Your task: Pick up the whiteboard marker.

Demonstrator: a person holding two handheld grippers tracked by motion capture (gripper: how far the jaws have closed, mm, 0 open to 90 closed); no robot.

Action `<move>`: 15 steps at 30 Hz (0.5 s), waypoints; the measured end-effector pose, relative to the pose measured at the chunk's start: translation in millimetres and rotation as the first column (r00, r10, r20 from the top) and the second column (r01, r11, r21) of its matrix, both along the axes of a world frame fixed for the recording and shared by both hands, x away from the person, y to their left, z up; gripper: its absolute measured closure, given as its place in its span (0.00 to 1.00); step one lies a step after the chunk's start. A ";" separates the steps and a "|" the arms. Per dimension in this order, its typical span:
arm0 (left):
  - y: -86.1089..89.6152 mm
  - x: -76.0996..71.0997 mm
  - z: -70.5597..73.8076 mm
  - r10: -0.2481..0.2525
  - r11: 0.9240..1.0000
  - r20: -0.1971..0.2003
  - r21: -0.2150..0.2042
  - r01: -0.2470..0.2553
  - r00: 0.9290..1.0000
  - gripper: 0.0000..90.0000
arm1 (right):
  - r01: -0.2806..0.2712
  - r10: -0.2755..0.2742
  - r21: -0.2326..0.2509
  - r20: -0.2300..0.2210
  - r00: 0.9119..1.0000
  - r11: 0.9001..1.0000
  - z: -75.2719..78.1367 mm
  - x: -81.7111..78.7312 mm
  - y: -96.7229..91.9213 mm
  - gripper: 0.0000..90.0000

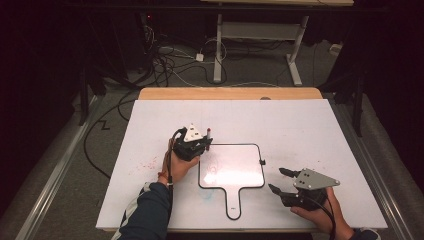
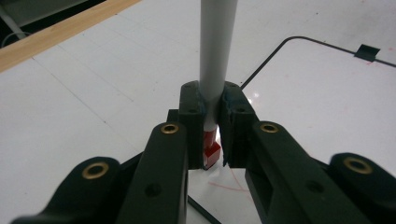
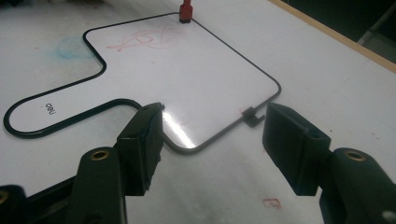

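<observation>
On the white table (image 1: 310, 130), the person's left hand (image 1: 176, 162) holds the left gripper (image 1: 206, 146) at the upper left corner of a small handled whiteboard (image 1: 235, 172). Its fingers (image 2: 192, 121) are pinched on a marker (image 2: 215, 51) with a pale grey barrel, held upright between the pads. In the left gripper view the marker's red end (image 2: 211, 149) sits low between the fingers, just inside the board's black rim, beside a thin red stroke (image 2: 229, 186) on the surface. Whether the tip touches the board, I cannot tell.

The whiteboard lies flat near the middle of the table, its handle pointing toward the person. Red scribbles (image 3: 147, 39) cross the part of the board near the marker. On the handle a small black printed word (image 3: 50, 108) reads like "deli", though it is small and turned sideways. A small black clip (image 1: 263, 162) sits on the board's right edge.

To the right, well apart from the marker, the right hand (image 1: 325, 212) holds the right gripper (image 1: 279, 180) just beside the board's lower right corner. Its fingers (image 3: 142, 144) are spread wide with nothing between them; the board's rounded corner and the clip show in the gap, lying on the table beyond the tips. A faint blue smudge (image 3: 72, 46) marks the table beside the handle.
</observation>
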State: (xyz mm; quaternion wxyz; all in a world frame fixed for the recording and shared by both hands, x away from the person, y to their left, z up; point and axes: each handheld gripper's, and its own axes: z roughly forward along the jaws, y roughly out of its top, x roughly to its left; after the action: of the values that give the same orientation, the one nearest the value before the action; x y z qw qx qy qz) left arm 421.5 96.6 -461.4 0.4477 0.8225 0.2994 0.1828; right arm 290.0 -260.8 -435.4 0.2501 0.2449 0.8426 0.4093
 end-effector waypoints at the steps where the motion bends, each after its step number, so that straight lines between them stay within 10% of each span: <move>1: -0.3 -0.9 -0.3 -0.010 1.000 -0.001 -0.004 0.010 1.000 0.88 | 0.000 0.000 0.001 0.000 1.000 1.000 0.3 -0.3 0.2 0.43; 8: -20.7 -15.9 -0.8 -0.120 0.993 0.002 -0.016 0.120 0.993 0.88 | -0.004 0.004 0.002 0.004 1.000 1.000 0.7 -0.6 1.6 0.43; 15: -12.9 -13.5 -0.2 -0.099 0.995 0.011 0.003 0.099 0.995 0.88 | -0.001 0.001 0.006 0.012 1.000 1.000 1.9 -2.0 0.4 0.43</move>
State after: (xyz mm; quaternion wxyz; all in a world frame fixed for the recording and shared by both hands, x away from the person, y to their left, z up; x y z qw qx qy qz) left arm 408.0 83.8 -461.6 0.4568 0.8359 0.2556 0.1652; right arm 288.0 -260.4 -433.4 0.2543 0.2426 0.8399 0.4135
